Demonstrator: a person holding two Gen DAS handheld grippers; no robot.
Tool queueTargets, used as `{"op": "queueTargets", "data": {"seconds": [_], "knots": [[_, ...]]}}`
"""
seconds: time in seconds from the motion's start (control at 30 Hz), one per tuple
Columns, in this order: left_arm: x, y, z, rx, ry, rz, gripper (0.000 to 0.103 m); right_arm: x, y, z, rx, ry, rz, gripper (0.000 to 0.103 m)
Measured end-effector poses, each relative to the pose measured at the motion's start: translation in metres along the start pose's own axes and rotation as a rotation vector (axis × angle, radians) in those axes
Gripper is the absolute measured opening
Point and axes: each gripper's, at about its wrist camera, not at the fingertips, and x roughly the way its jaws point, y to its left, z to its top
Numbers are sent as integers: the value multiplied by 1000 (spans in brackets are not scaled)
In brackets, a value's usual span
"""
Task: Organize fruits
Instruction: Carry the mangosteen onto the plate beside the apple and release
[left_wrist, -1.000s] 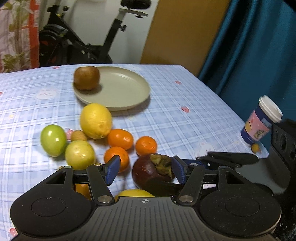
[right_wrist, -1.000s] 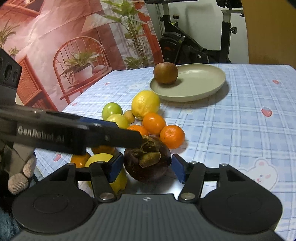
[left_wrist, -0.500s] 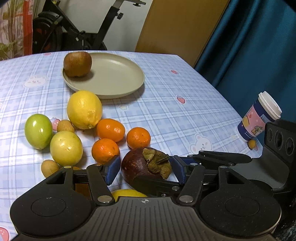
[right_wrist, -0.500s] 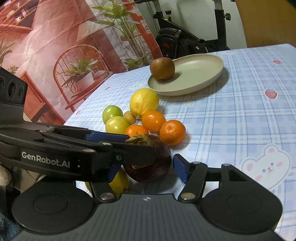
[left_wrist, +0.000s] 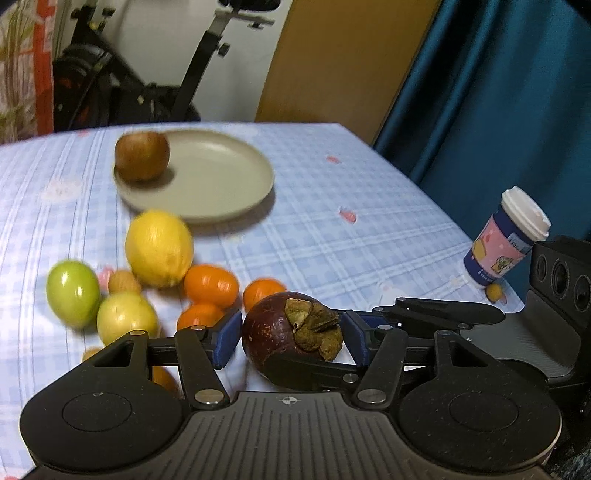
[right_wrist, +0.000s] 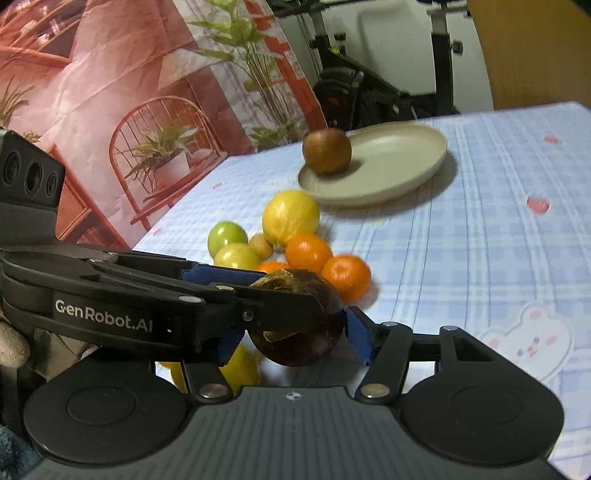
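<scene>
Lidded paper cup (left_wrist: 508, 236) near table edge; exercise bike (right_wrist: 373, 92) behind; teal curtain (left_wrist: 498, 92); printed backdrop (right_wrist: 129, 92).

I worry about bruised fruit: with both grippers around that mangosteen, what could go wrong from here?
1. The left gripper pinches the mangosteen while the right gripper has its jaws closing around it crosswise. The double squeeze may crack it, or the fingers may jam together.
2. If it slips, it could hit the oranges right beside it and set them rolling.
3. The brown fruit sits at the plate edge; a nudge may roll it off.
</scene>
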Motion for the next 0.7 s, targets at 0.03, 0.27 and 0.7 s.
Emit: {"op": "queueTargets", "data": {"seconds": [0.03, 0.27, 0.7], "knots": [[-1, -1, 3, 5, -10, 0, 62, -1, 0, 2, -6, -12, -4, 62], [0, 9, 31, -7, -74, 15, 62, 4, -3, 31, -49, -53, -14, 62], [29, 67, 87, -127, -123, 106, 62, 73, -14, 102, -156, -57, 9, 62]]}}
